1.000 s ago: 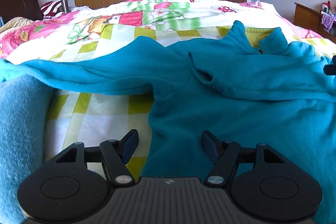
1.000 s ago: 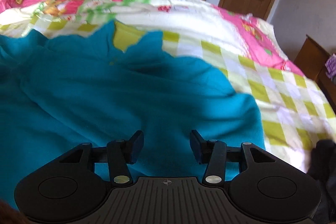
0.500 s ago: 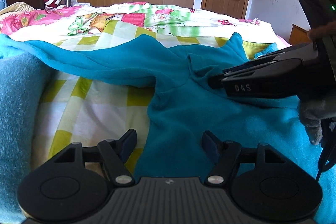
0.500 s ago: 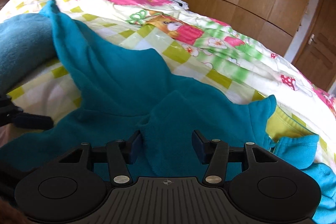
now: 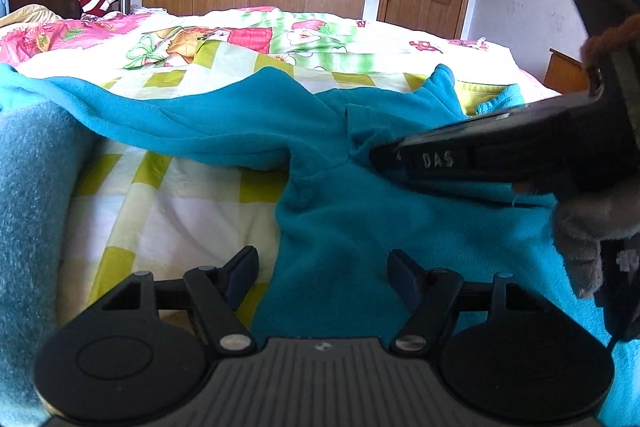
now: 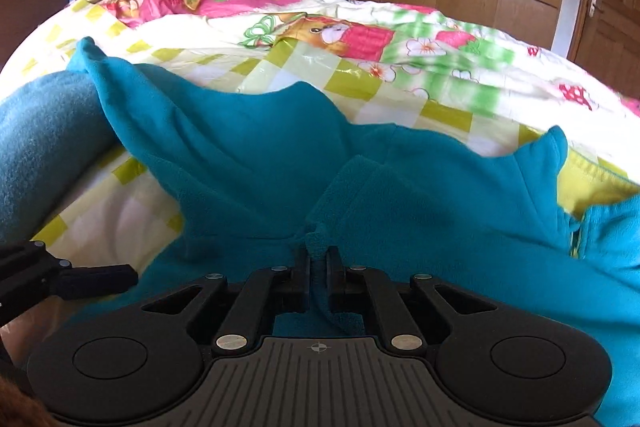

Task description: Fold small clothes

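The right gripper (image 6: 318, 261) angles down over the bed, its jaws having just closed on a fold of the one teal fleece top (image 6: 420, 211), which lies spread on the patterned quilt (image 6: 360, 67). The left gripper (image 5: 322, 269) tilts down over the top's near edge, jaws wide apart, holding nothing.

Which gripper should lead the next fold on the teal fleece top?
Right. The right gripper is shut on a pinch of the teal fleece top; the left gripper hovers open, gripping nothing.
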`<move>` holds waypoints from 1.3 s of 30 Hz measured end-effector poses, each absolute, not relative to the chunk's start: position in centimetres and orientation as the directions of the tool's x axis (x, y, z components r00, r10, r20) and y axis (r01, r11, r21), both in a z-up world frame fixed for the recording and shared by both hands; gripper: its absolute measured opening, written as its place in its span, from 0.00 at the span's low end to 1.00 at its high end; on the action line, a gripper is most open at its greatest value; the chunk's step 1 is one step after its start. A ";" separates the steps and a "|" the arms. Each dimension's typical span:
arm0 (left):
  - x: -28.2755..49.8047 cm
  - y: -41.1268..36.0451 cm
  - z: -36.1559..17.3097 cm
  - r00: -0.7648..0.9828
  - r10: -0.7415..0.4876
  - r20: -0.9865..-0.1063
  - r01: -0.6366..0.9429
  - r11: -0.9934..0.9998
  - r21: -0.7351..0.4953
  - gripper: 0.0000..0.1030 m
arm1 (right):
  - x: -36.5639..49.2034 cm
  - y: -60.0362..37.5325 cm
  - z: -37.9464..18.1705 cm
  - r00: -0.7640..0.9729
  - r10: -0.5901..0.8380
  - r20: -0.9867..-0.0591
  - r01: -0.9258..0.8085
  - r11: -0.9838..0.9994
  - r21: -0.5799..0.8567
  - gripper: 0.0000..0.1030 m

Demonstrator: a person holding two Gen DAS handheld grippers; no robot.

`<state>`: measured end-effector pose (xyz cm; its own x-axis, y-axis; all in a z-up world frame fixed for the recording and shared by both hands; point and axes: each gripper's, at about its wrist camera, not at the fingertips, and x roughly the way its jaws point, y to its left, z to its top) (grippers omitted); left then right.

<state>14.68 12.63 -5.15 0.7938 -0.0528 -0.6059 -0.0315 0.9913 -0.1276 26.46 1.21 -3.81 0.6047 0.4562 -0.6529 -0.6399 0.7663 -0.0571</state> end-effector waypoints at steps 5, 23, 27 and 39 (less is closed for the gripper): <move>14.5 13.3 -4.7 0.792 -0.052 -0.608 -0.050 0.987 -0.150 0.81 | 26.5 1.2 -3.3 0.572 0.477 -0.667 -0.671 0.740 -0.048 0.09; 12.9 17.1 -4.1 0.842 -0.009 -0.539 -0.162 0.950 -0.267 0.80 | 25.6 23.2 4.6 0.344 0.674 -0.654 -0.916 0.393 -0.077 0.56; 12.9 17.7 -4.4 0.844 0.013 -0.535 -0.185 0.945 -0.268 0.80 | 26.7 30.5 3.7 0.308 0.648 -0.696 -0.932 0.353 -0.083 0.60; 13.7 15.7 -4.9 0.849 0.028 -0.528 -0.152 0.970 -0.192 0.80 | 29.8 25.1 8.1 0.414 0.694 -0.590 -0.802 0.584 0.125 0.03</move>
<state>13.66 15.72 -4.85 0.8488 0.0281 -0.5280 -0.1515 0.9696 -0.1919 29.82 25.07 8.11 0.4135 0.6936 -0.5899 -0.8017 0.5844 0.1251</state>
